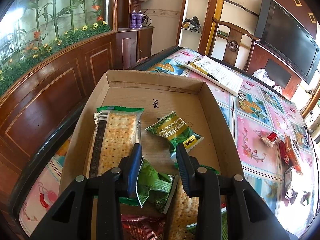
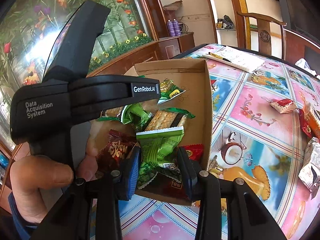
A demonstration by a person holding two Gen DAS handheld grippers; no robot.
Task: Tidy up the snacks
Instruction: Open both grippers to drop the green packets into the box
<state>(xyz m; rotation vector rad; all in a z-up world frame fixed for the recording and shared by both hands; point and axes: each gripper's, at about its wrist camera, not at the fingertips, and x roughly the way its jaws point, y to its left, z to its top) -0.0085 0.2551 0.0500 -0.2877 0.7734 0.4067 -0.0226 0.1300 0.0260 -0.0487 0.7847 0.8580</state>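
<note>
Currently my left gripper [image 1: 159,150] hovers over the cardboard box [image 1: 212,100] on the counter [image 1: 260,124], fingers apart, gripping nothing; a green packet [image 1: 154,184] lies under them, beside a cracker pack [image 1: 116,136]. My right gripper [image 2: 158,154] stands at the box's near edge, fingers released above another green wrapper [image 2: 160,146]. Loose red snacks [image 2: 283,105] lie further right.

Your right claw [image 2: 158,168] hangs over the cardboard box [image 2: 208,108] at the bench's [image 2: 260,104] near edge, a green packet [image 2: 160,146] loosely between its fingers.
</note>
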